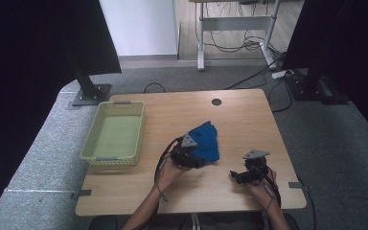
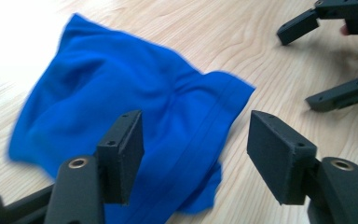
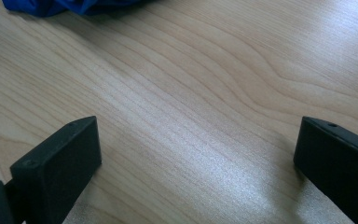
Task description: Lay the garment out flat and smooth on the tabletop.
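Observation:
A crumpled blue cloth (image 1: 208, 139) lies near the middle of the wooden table (image 1: 242, 120). My left gripper (image 1: 197, 159) hovers at the cloth's near edge with its jaws apart. In the left gripper view the blue cloth (image 2: 121, 93) spreads under and beyond my left gripper (image 2: 196, 135), and neither pad presses on it. My right gripper (image 1: 235, 176) rests to the right near the front edge, open over bare wood. The right gripper view has my right gripper (image 3: 196, 140) with wide jaws and a strip of the cloth (image 3: 74, 5) at the top. My right gripper (image 2: 314, 60) also appears far off in the left gripper view.
An empty light green basket (image 1: 92, 132) stands at the table's left side. A dark round hole (image 1: 216, 101) marks the far edge. Black stand bases (image 1: 92, 94) and cables (image 1: 249, 45) lie on the carpet beyond the table.

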